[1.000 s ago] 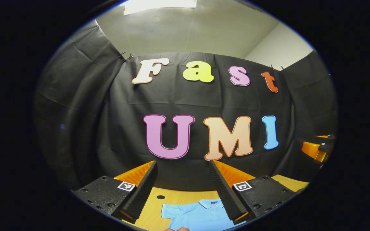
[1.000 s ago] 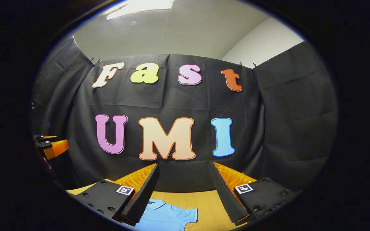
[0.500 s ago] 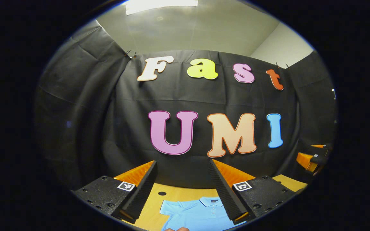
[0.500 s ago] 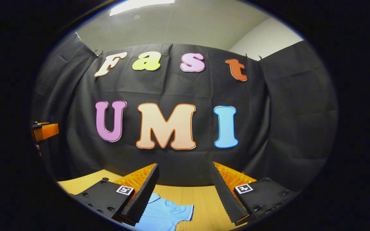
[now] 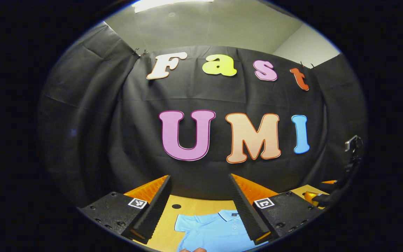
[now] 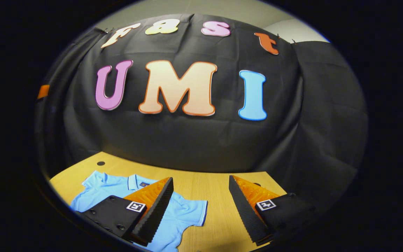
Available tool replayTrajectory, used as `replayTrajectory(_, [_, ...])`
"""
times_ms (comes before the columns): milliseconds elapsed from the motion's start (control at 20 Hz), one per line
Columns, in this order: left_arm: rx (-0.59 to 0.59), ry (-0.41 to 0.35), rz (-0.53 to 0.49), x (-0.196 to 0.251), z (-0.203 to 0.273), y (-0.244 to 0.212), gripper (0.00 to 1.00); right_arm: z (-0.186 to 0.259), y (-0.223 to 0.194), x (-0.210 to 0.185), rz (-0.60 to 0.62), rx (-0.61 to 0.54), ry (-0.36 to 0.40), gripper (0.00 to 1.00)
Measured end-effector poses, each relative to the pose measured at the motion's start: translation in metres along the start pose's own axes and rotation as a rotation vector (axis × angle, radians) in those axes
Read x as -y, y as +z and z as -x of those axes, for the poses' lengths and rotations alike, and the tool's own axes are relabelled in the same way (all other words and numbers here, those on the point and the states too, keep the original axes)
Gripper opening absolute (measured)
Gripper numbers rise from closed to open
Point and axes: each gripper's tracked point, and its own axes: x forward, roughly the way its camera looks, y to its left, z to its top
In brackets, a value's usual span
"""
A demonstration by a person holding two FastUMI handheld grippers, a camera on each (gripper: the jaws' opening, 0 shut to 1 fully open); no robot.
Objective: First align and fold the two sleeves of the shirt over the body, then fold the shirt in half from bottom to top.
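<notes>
The shirt [image 6: 184, 213] is plain light blue, its collar [image 6: 135, 182] edged with a dark line, and a small dark tag sits inside the neck. The table [image 6: 215, 189] is pale yellow wood grain with a black round hole [image 6: 100, 163]. The wall [image 6: 320, 105] cloth is black.

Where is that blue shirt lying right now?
The blue shirt lies flat on the wooden table, collar toward the black cloth wall; in the right gripper view it sits lower left, under the right hand-held gripper.
</notes>
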Motion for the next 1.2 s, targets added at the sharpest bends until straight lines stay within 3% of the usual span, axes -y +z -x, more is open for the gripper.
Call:
replayTrajectory(350, [-0.052, 0.051, -0.031, -0.042, -0.009, -0.020, 0.95, -0.040, -0.113, -0.019, -0.078, -0.274, -0.047, 0.99])
replayTrajectory(550, [-0.075, 0.076, -0.050, -0.058, -0.011, -0.028, 0.95, -0.049, -0.156, -0.021, -0.064, -0.358, -0.089, 0.99])
replayTrajectory(1050, [-0.076, 0.069, -0.084, -0.060, -0.021, -0.031, 0.95, -0.071, -0.226, -0.014, -0.167, -0.543, -0.192, 1.00])
replayTrajectory(1200, [-0.081, 0.069, -0.074, -0.059, -0.024, -0.032, 0.94, -0.074, -0.227, -0.015, -0.230, -0.539, -0.193, 1.00])
